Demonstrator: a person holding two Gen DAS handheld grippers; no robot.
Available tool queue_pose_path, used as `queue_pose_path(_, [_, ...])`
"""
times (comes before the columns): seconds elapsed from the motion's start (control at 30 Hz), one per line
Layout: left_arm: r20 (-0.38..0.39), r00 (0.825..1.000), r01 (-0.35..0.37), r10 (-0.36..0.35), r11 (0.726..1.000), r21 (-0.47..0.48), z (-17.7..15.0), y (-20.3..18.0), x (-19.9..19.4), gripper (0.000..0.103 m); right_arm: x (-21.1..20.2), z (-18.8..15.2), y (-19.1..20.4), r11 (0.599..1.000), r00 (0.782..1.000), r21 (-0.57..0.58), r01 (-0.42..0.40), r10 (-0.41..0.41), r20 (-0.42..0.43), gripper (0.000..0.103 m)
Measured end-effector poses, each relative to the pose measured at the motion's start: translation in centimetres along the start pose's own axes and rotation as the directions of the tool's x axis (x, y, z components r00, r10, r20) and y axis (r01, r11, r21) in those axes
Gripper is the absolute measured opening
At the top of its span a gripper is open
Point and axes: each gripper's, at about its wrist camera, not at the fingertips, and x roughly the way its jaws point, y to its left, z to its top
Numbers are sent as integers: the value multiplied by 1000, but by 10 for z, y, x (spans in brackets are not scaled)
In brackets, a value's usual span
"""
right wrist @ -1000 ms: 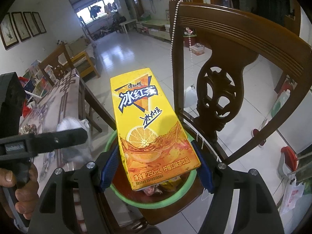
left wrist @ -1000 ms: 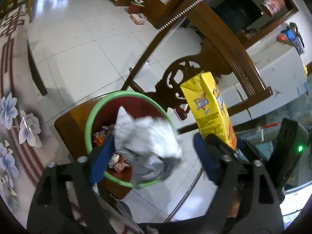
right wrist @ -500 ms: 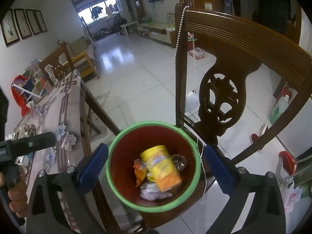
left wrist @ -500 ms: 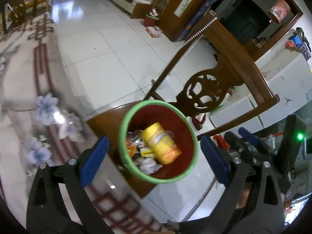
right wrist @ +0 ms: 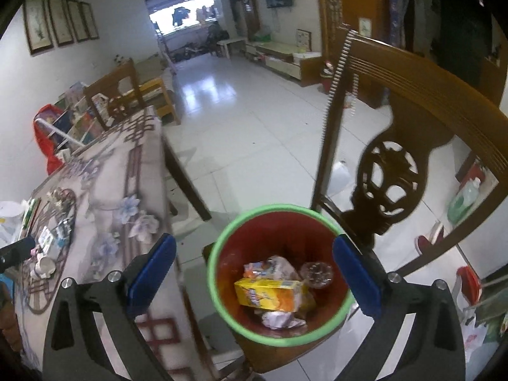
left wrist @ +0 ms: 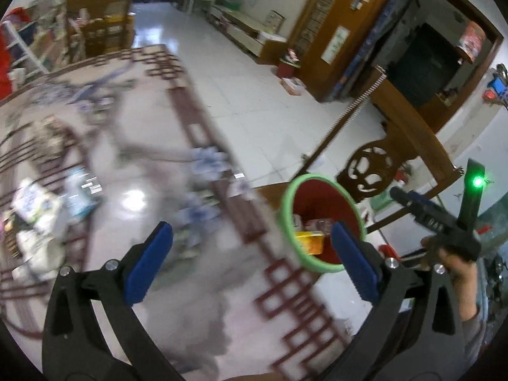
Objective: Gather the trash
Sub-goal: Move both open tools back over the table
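green-rimmed bin (right wrist: pixel 219 298) on chair seat, apparently just beside table edge (right wrist: pixel 165 171)

Left gripper (left wrist: pixel 252 262): black plastic frame, two forked arms, blue ribbed pads (left wrist: pixel 148 263) on the inner faces, silver screws at the knuckles. Right gripper (right wrist: pixel 254 276): same build, black arms, blue pads (right wrist: pixel 356 276), silver screw heads either side. Seen from the left wrist camera: black body of the right gripper with white lettering too small to read, upright black fin carrying a lit green light (left wrist: pixel 477 183). Hand (left wrist: pixel 457 262) at its grip; grey sleeve (left wrist: pixel 473 327) below the wrist
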Motion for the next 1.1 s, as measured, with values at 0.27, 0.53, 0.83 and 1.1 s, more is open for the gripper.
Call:
queue_pose_path(0.27, [56, 995, -82, 87, 994, -74, -39, 79, -64, 97, 3, -12, 81, 988, 997, -132, -82, 79, -26, 96])
queue_pose_path(0.53, [92, 981, -153, 173, 970, -188, -75, 156, -116, 97, 1, -27, 158, 951, 984, -254, -176, 173, -35, 95])
queue_pose_path(0.83, [88, 958, -231, 271, 919, -320, -102, 234, -144, 97, 13, -43, 247, 890, 966, -376, -257, 239, -95, 95])
queue_pose_path(1.1, [83, 952, -230, 296, 865, -446, -96, 286, -142, 97, 34, -36, 300, 866, 952, -397, -305, 274, -134, 95])
